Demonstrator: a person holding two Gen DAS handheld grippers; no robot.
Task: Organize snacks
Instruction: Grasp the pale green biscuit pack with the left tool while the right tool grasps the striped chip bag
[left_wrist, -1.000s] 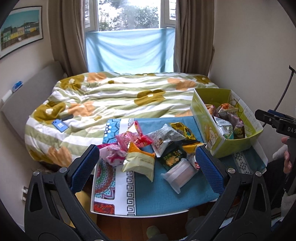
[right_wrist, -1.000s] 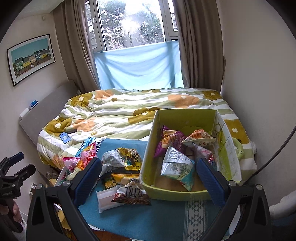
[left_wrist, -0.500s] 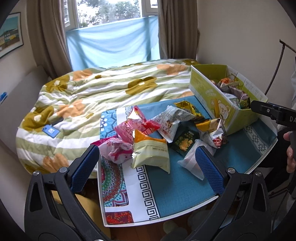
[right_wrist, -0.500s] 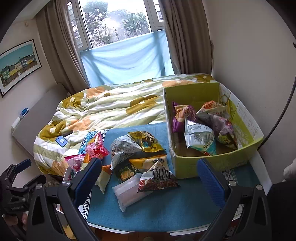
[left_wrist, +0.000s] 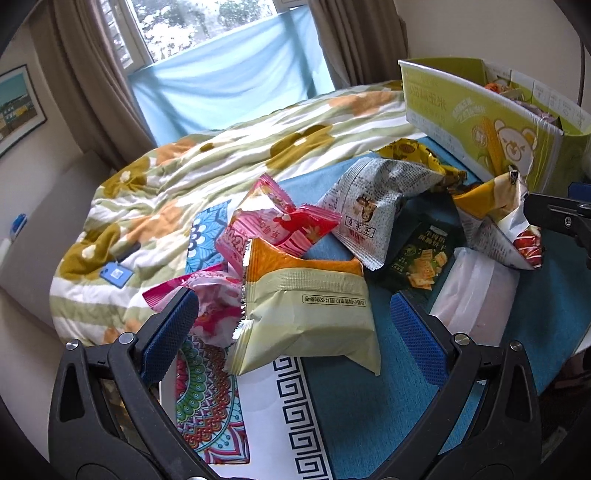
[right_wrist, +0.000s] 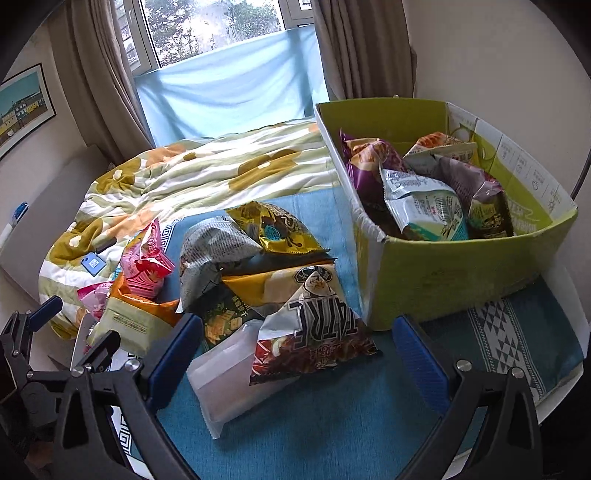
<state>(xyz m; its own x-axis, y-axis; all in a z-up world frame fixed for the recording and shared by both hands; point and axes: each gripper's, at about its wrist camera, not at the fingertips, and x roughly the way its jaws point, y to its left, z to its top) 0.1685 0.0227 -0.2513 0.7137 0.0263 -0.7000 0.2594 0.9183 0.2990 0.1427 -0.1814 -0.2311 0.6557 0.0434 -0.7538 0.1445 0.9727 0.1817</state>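
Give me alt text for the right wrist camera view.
Open right gripper hovers over loose snack packets on a blue tablecloth, empty. A green cardboard box to the right holds more packets; a bed and window lie beyond.

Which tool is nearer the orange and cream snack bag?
Left. The left tool is open right over the orange and cream snack bag; the right tool is open farther right, over the translucent packet.
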